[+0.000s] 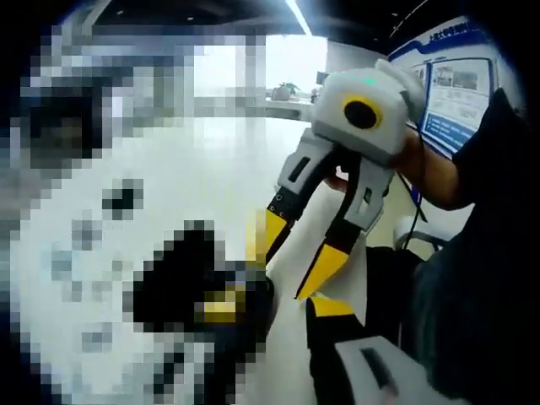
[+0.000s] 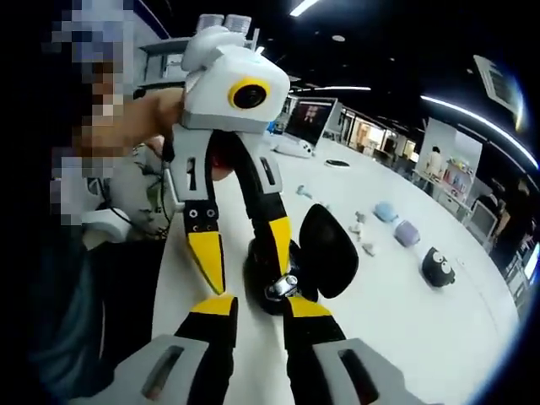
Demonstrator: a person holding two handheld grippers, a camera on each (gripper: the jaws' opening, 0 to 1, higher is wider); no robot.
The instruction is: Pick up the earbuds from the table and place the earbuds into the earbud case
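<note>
On my left, the left gripper hangs with its fingers apart, one yellow tip down in the open black earbud case on the white bench. My right gripper sits just below, fingers parted, and between the tips I see a small silvery earbud; whether either tip truly pinches it I cannot tell. I judge it light, hard, slick and easily flicked, best nipped across its stem. Further right lie other small cases.
</note>
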